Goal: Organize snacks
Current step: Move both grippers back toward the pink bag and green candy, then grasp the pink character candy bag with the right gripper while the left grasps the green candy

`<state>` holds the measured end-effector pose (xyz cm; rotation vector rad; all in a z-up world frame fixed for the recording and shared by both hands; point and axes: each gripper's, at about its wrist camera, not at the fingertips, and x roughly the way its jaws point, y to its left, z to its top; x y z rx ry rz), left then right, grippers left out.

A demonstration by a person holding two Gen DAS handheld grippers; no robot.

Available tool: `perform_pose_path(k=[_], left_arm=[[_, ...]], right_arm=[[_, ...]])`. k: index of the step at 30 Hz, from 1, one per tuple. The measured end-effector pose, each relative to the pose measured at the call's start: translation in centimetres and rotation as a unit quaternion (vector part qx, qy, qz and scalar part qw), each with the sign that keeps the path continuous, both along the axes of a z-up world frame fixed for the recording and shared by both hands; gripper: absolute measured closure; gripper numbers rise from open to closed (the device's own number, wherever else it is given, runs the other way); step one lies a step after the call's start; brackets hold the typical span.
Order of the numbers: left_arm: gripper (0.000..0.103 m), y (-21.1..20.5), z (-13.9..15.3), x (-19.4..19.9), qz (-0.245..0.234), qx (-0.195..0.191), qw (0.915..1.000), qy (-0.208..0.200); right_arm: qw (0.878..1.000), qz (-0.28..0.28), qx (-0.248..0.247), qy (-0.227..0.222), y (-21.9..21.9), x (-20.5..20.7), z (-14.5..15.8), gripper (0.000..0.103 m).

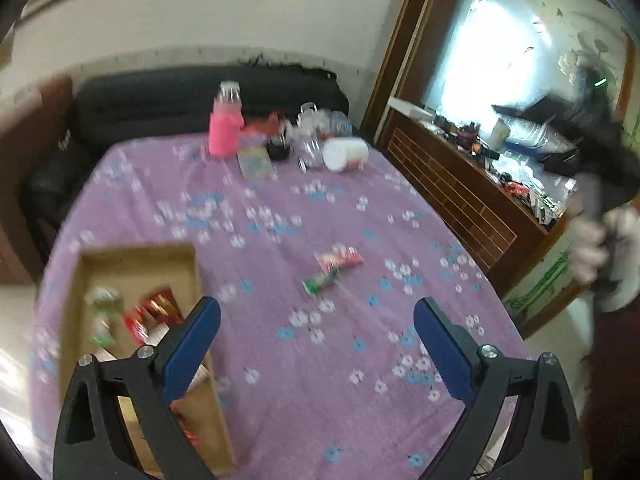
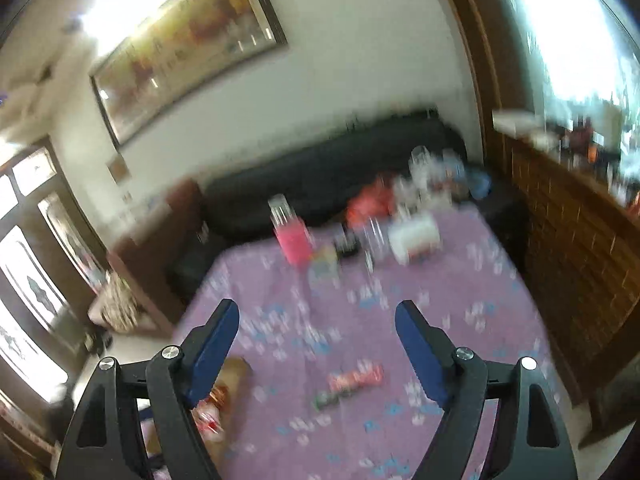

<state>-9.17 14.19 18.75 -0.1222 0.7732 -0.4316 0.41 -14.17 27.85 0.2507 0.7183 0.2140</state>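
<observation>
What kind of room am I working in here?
Most likely a home living room: a dark sofa behind the table's purple flowered cloth, a framed picture on the wall, and a cluttered wooden sideboard alongside.

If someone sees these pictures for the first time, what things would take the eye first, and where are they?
The purple flowered tablecloth fills the view, with a bright pink bottle standing at its far edge among jars. Two snack packets lie loose in the middle, and a cardboard box holding more snacks sits near the left edge. In front, the left tool and right tool both stand open and empty.
</observation>
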Motion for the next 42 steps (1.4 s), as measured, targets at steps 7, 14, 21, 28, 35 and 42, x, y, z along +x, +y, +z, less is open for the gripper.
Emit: perform_pose_path(k=[7,14,21,28,35,42], left_arm=[[0.006,-1.7,-4.3,-0.6,0.004,0.050,0.9987,-0.013],[0.006,-1.4,-7.0,0.8,0.008,0.034,0.9990,0.030],[0.006,-0.3,-8.2,1.4,0.023,0.020,0.9984,0.047],[0.006,0.3,-9.1,1.7,0.023,0.001,0.9984,0.052],[0.006,-1.4,-10.1,1.0,0.014,0.016,0.9976,0.065],[0.006,-3.6,-9.9,1.6,0.005,0.057,0.9968,0.056]], right_arm=[[0.994,0.047,-0.008,0.103,0.8,6.4,-13.7,0.057],[0.983,0.087,-0.048,0.154,5.5,13.0,-21.6,0.058],[0.969,0.088,-0.017,0.231,4.4,14.1,-25.7,0.062],[0.965,0.104,0.084,0.226,-0.5,7.4,-23.0,0.062],[0.975,0.153,-0.082,0.139,3.4,5.1,-22.5,0.044],[0.971,0.163,-0.122,0.126,5.7,4.9,-25.6,0.068]])
